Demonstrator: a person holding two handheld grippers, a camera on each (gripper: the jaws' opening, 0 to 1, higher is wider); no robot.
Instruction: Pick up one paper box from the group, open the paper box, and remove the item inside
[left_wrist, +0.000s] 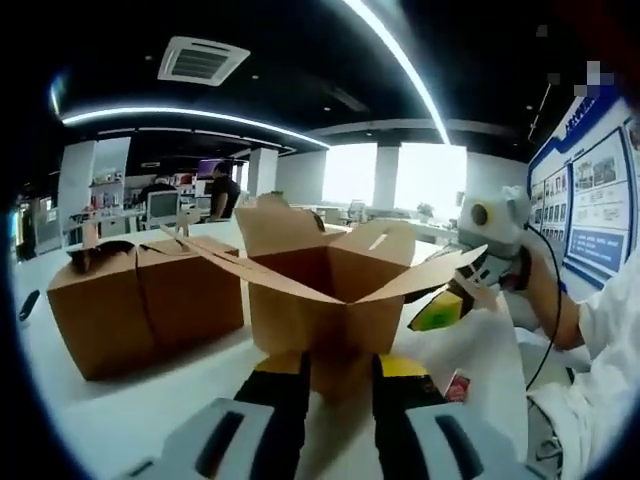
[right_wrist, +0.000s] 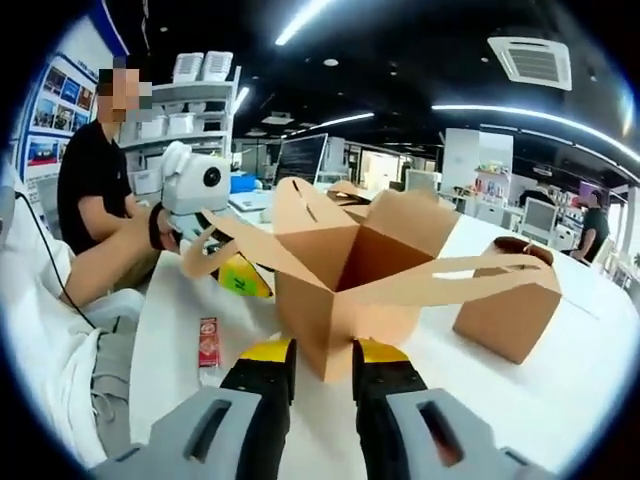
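Observation:
An open brown paper box (left_wrist: 320, 300) (right_wrist: 345, 290) stands on the white table (left_wrist: 120, 410), its flaps spread wide. My left gripper (left_wrist: 340, 372) is at the box's near lower edge. Brown card fills the gap between its black, yellow-tipped jaws. My right gripper (right_wrist: 323, 362) is at the box's bottom corner, and its jaws stand a little apart on either side of that corner. I cannot see whether they press on it. Each gripper also shows in the other's view, beside an outstretched flap: the right gripper (left_wrist: 482, 278) and the left gripper (right_wrist: 205, 240), each held by a hand.
Closed brown boxes (left_wrist: 140, 300) (right_wrist: 510, 305) stand beside the open one. A yellow-green pack (left_wrist: 436, 312) (right_wrist: 245, 277) and a small red packet (left_wrist: 458, 385) (right_wrist: 208, 343) lie on the table on the person's side. A person in white sleeves (left_wrist: 610, 330) sits close.

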